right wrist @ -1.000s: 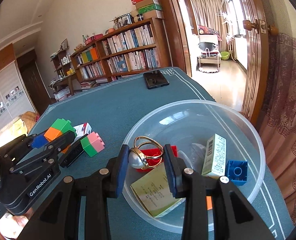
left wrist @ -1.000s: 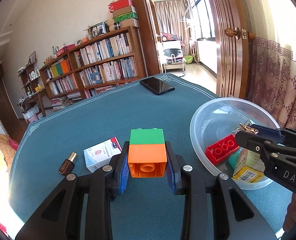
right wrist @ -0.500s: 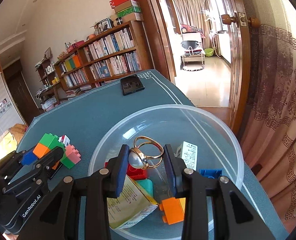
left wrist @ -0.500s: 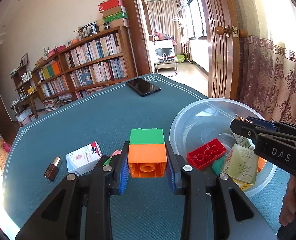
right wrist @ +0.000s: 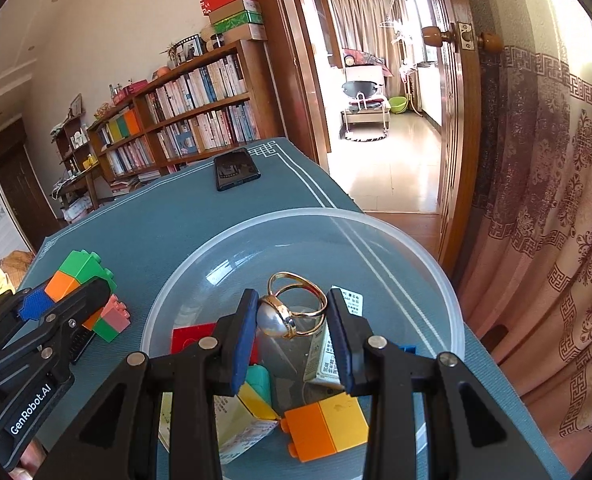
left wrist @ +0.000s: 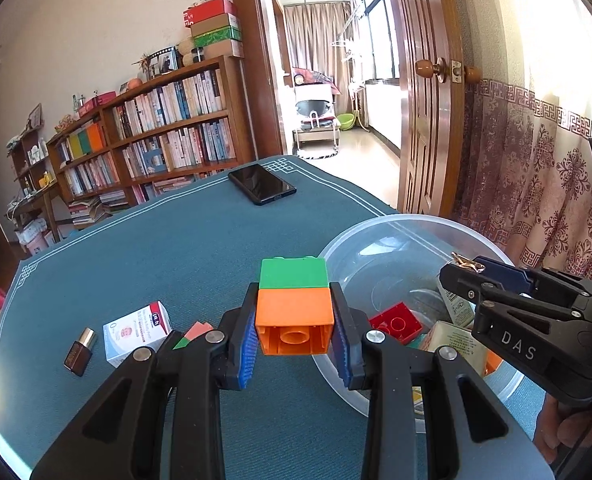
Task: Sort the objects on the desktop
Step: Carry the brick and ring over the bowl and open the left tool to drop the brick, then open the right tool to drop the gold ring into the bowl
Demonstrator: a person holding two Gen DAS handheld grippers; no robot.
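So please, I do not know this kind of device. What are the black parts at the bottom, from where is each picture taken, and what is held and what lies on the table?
There is no robot here. A person holds one hand tool in each hand, and each tool ends in a two-finger claw with a camera looking forward along the fingers.

The left wrist view shows the left claw shut on an orange and green block. The right wrist view shows the right claw shut on a gold ring with a pearl, above the clear plastic bowl, which already holds blocks and small cartons.

On the blue table lie a black phone, a small white box and a little brown bottle.
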